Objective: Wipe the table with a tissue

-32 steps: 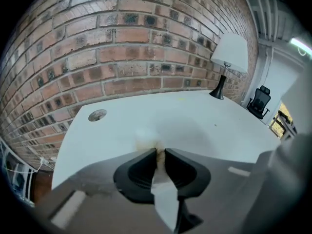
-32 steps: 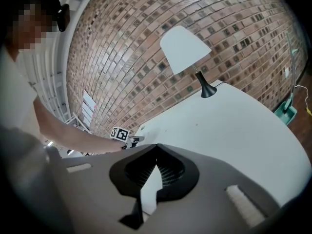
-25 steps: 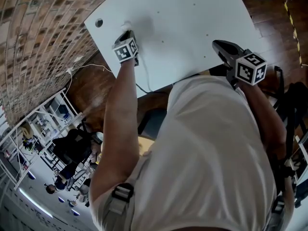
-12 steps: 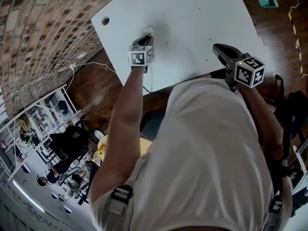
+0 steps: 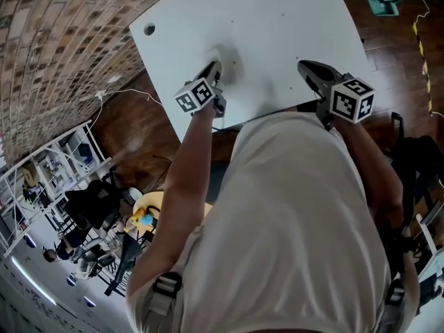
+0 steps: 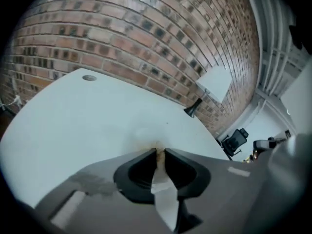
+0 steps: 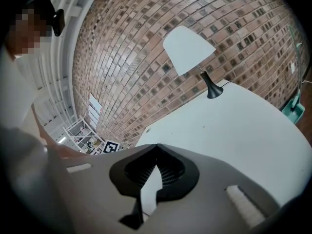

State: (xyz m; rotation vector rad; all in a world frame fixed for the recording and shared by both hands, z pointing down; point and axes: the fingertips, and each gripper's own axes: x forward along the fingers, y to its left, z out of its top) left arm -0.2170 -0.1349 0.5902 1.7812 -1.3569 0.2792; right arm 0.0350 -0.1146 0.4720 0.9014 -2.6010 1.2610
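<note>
Here, left claw point(image 6: 160, 152) pinches tissue point(image 6: 165, 201) against table point(image 6: 73, 116).

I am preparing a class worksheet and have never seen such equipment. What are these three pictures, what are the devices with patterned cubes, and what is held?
No robot here: a person works tongs in each hand. One picture looks down from a head camera; the other two come from cameras riding on the tongs. The left tongs pinch a tissue, its tip on the white table. The right tongs are shut and empty, over the table. The cubes are part of the tongs.
</note>
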